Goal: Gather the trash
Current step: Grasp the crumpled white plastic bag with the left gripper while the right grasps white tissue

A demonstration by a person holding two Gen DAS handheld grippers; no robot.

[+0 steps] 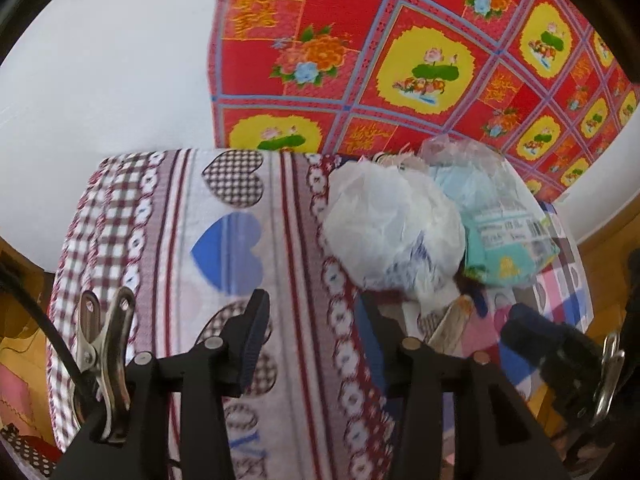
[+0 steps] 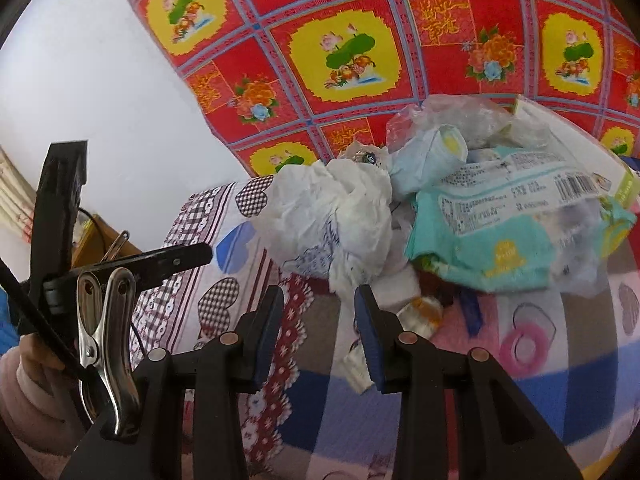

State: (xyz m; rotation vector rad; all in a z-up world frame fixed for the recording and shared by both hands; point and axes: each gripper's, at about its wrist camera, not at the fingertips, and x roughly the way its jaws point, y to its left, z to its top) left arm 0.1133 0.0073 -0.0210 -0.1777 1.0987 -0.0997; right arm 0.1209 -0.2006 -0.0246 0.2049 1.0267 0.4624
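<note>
left tool (image 1: 316, 320): wide, holds nothing | right tool (image 2: 320, 312): wide, holds nothing | trash (image 2: 440, 208): piled far right on table (image 2: 520, 400)

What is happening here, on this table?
A person holds a hand-held gripper in each hand over a table with a patterned cloth. A trash pile lies ahead: a crumpled white bag, a teal wrapper. The left hand-held gripper and the right hand-held gripper are both open and empty.
</note>
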